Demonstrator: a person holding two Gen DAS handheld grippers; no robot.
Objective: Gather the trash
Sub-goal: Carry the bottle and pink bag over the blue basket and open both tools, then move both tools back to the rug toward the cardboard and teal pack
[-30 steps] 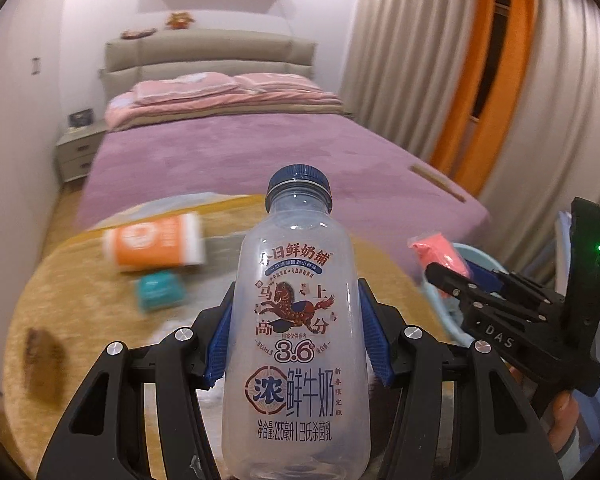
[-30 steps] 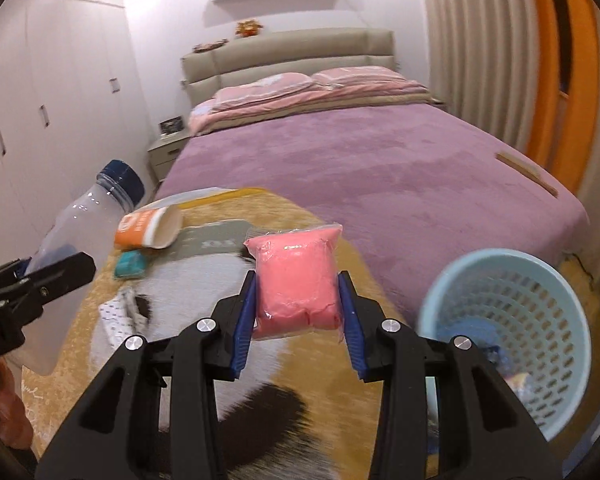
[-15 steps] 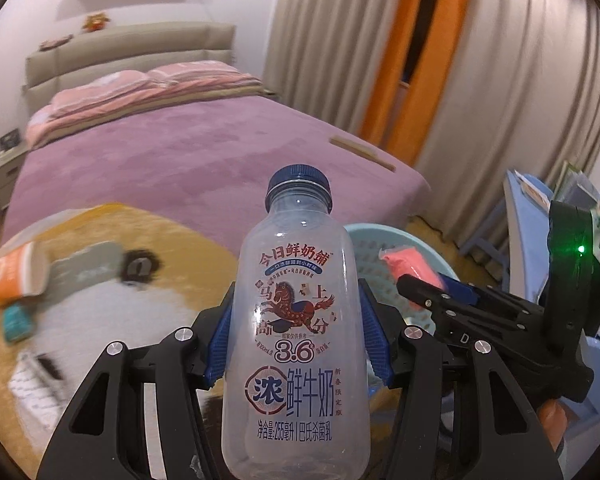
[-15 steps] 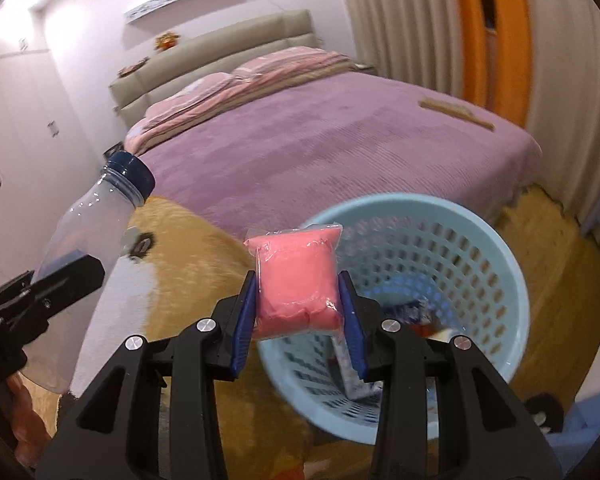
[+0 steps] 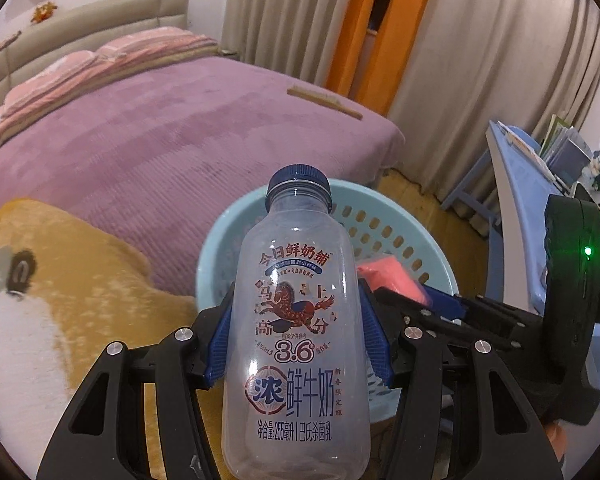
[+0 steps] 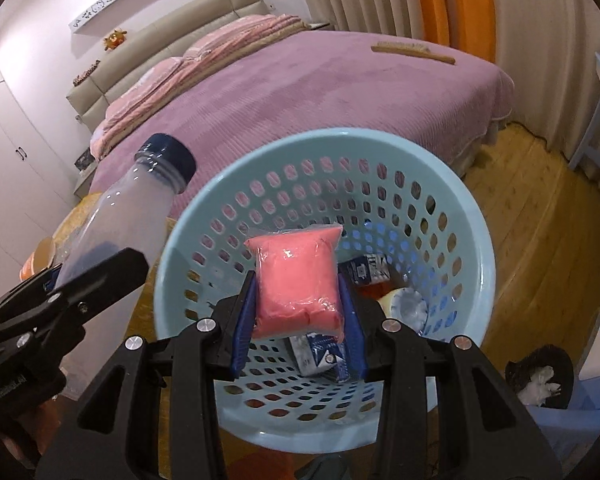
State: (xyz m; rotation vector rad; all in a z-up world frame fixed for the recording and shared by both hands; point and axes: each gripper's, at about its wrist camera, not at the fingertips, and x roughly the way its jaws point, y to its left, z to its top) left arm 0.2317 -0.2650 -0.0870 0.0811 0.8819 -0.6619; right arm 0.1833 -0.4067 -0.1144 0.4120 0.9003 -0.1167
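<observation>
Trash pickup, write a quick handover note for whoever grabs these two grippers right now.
Left gripper: shut on the empty milk bottle, held upright at the near rim of the blue basket.
Right gripper: shut on the pink packet, held over the basket's opening.
Done: both items carried to the basket; cartons and a cup already lie inside.
Left: release the packet, then the bottle. An orange item shows on the yellow rug behind the bottle; it probably needs collecting next.
</observation>
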